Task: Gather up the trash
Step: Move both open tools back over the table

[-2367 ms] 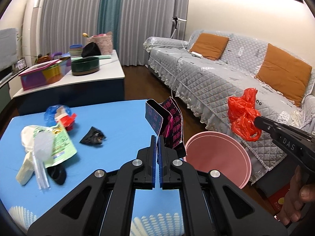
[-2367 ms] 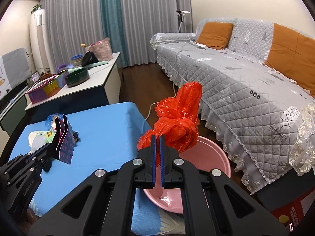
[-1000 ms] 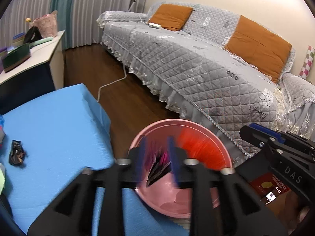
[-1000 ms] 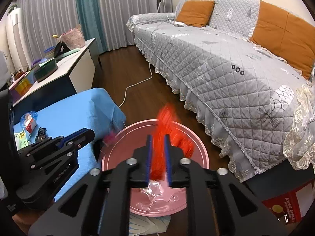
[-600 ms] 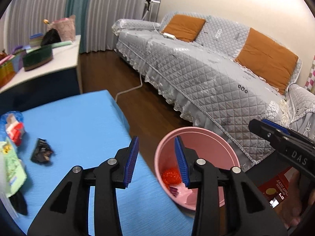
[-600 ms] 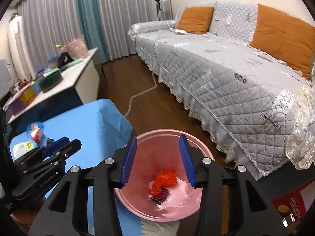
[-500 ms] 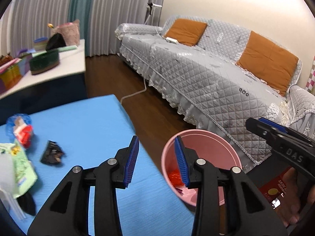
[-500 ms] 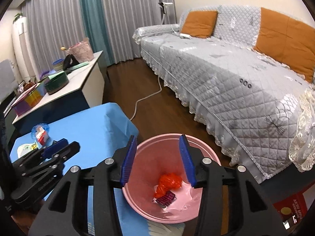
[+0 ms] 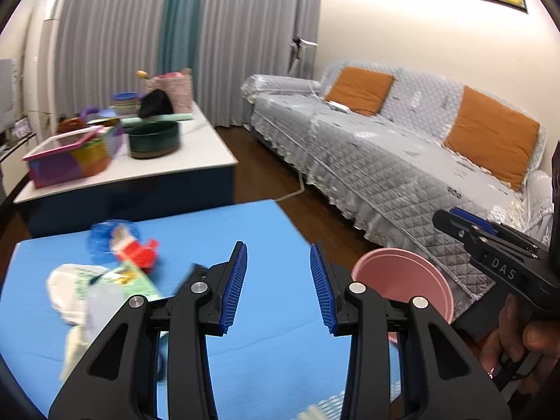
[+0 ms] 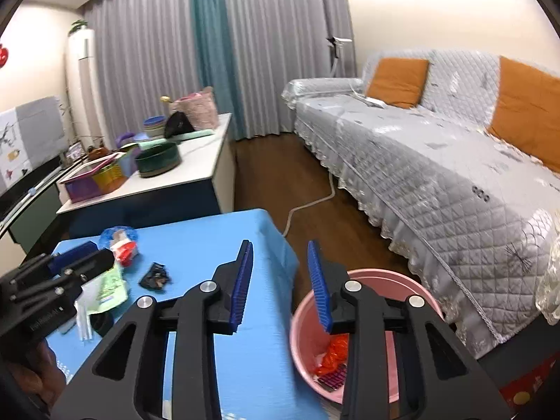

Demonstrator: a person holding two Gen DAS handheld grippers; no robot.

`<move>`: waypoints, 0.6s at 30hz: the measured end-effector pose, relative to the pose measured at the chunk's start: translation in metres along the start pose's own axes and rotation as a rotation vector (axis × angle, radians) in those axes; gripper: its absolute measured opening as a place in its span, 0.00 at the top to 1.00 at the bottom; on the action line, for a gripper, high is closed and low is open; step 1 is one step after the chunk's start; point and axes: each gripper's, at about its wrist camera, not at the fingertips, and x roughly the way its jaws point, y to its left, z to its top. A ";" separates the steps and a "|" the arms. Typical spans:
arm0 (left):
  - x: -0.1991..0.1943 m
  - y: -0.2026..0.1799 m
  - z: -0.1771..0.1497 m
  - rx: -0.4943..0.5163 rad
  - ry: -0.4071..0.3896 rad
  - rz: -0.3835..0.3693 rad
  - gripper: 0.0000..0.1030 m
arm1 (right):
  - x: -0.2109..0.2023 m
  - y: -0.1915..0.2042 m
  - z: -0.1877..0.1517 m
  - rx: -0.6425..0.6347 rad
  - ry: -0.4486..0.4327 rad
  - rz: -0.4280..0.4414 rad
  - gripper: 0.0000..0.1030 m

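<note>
Blue desk (image 10: 210, 241), far-left corner litter: left hand-held gripper (image 9: 279, 287) gaping empty, right hand-held gripper (image 10: 281, 283) closing empty; take the black wrapper (image 10: 154, 276) square, then pink bin (image 10: 304, 329).

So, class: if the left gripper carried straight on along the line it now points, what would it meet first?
Most likely the blue table top. The left gripper is empty, angled down over a bare stretch of it; the black wrapper lies left of that line and the pink bin right. Depth is hard to judge.
</note>
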 end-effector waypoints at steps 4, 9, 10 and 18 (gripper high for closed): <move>-0.025 0.037 0.002 -0.022 -0.032 0.058 0.64 | -0.005 0.029 0.002 -0.037 -0.001 0.030 0.68; -0.053 0.089 0.004 -0.063 -0.054 0.126 0.64 | 0.000 0.063 0.003 -0.051 0.009 0.092 0.68; -0.058 0.100 0.005 -0.068 -0.056 0.144 0.64 | 0.003 0.068 0.003 -0.049 0.018 0.109 0.68; -0.076 0.177 -0.017 -0.162 -0.065 0.265 0.64 | 0.035 0.115 -0.009 -0.026 0.086 0.209 0.68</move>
